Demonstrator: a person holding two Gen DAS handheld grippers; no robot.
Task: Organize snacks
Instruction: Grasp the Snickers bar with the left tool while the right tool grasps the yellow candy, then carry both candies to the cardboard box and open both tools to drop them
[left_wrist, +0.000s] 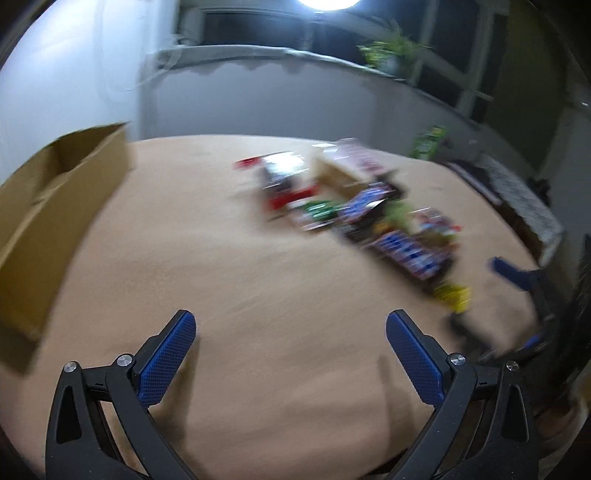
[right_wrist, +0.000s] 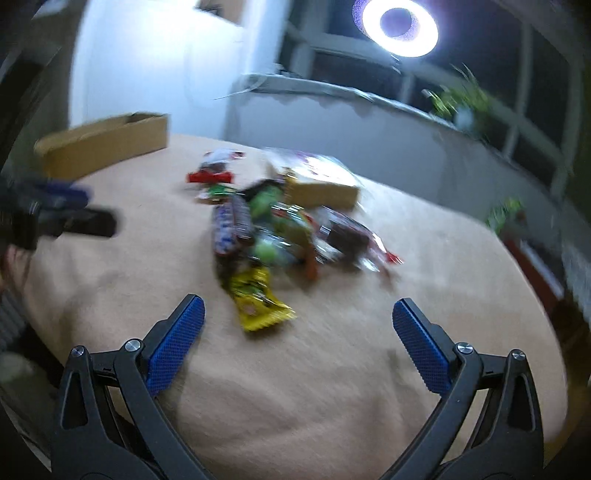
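A blurred pile of snack packets (left_wrist: 354, 210) lies on the tan tablecloth (left_wrist: 240, 280), right of centre in the left wrist view. It also shows in the right wrist view (right_wrist: 280, 225), with a yellow packet (right_wrist: 258, 299) nearest me and a small carton (right_wrist: 321, 188) behind. An open cardboard box (left_wrist: 48, 206) stands at the table's left; it also shows in the right wrist view (right_wrist: 107, 144). My left gripper (left_wrist: 291, 325) is open and empty above bare cloth. My right gripper (right_wrist: 297, 314) is open and empty, just short of the yellow packet.
The right gripper shows at the right edge of the left wrist view (left_wrist: 524, 295); the left gripper shows at the left edge of the right wrist view (right_wrist: 62, 210). A grey wall, a ledge with a potted plant (right_wrist: 461, 99) and a ring light (right_wrist: 399, 26) lie beyond the table.
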